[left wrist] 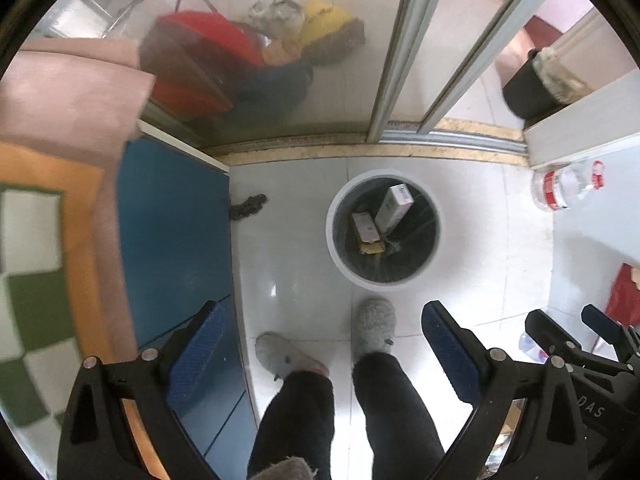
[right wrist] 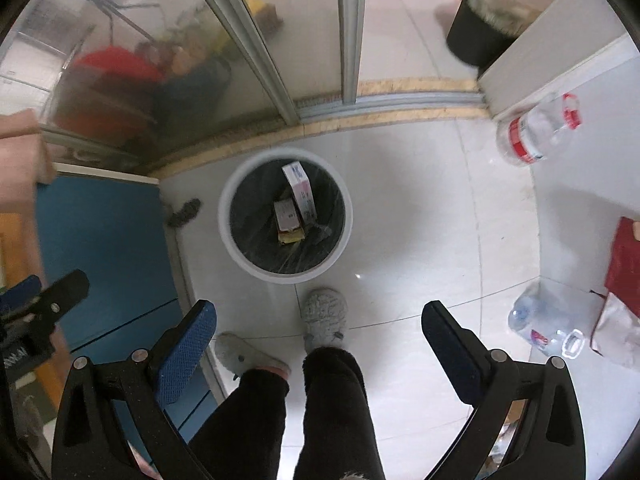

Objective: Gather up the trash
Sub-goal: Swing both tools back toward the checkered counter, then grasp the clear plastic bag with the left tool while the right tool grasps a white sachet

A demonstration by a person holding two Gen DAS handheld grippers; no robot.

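A white trash bin (left wrist: 336,252) with a dark liner stands on the tiled floor and holds small boxes (left wrist: 394,206). It also shows in the right wrist view (right wrist: 230,240) with the boxes (right wrist: 298,192) inside. My left gripper (left wrist: 320,332) is open and empty, high above the floor in front of the bin. My right gripper (right wrist: 320,332) is open and empty, also above the floor; it also shows at the right of the left wrist view (left wrist: 568,328). A clear plastic bottle (right wrist: 536,130) lies at the right on a white surface, and another bottle (right wrist: 540,326) lies lower right.
The person's legs and grey slippers (right wrist: 326,312) stand just before the bin. A blue cabinet (left wrist: 172,232) is at the left. A sliding glass door (left wrist: 392,52) with its track is behind the bin. A black pot (right wrist: 472,40) stands far right. A red bag (right wrist: 624,264) lies at the right.
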